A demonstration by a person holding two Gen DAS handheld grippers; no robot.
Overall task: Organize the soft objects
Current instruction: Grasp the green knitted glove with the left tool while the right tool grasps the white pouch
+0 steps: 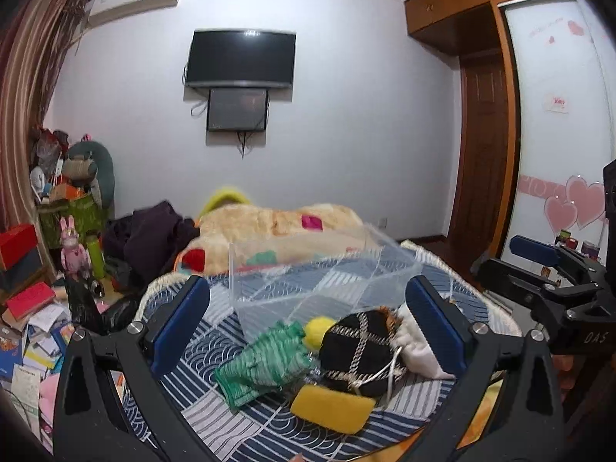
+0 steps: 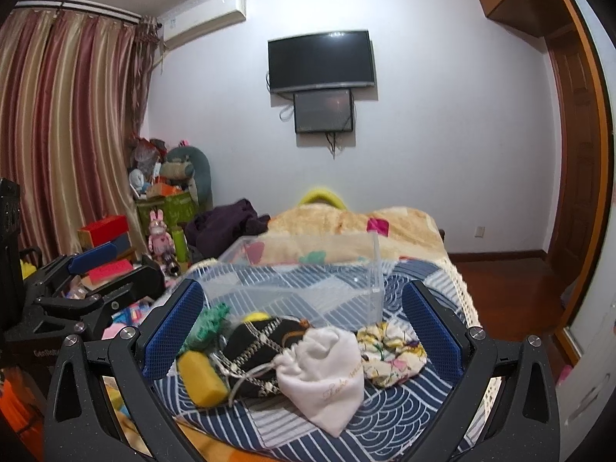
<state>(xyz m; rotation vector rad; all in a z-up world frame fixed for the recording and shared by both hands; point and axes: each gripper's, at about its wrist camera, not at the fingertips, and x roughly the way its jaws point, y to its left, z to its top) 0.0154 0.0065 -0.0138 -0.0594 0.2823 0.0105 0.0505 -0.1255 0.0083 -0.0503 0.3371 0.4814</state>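
Observation:
A pile of soft things lies on the blue patterned bedspread [image 1: 215, 350]: a green mesh cloth [image 1: 261, 362], a yellow sponge [image 1: 331, 408], a yellow ball [image 1: 317, 329], a black checked pouch [image 1: 362, 346] and a white drawstring bag [image 2: 327, 369]. A floral scrunchie [image 2: 392, 350] lies right of the bag. A clear plastic box [image 2: 304, 288] stands just behind the pile. My left gripper [image 1: 308, 323] is open above the pile. My right gripper [image 2: 304, 327] is open above the pouch and bag. Both are empty.
A beige fleece blanket [image 1: 277, 227] and dark clothes [image 1: 150, 235] lie further back on the bed. Toys, boxes and papers crowd the floor at left [image 1: 42, 308]. A wardrobe [image 1: 558, 115] stands at right.

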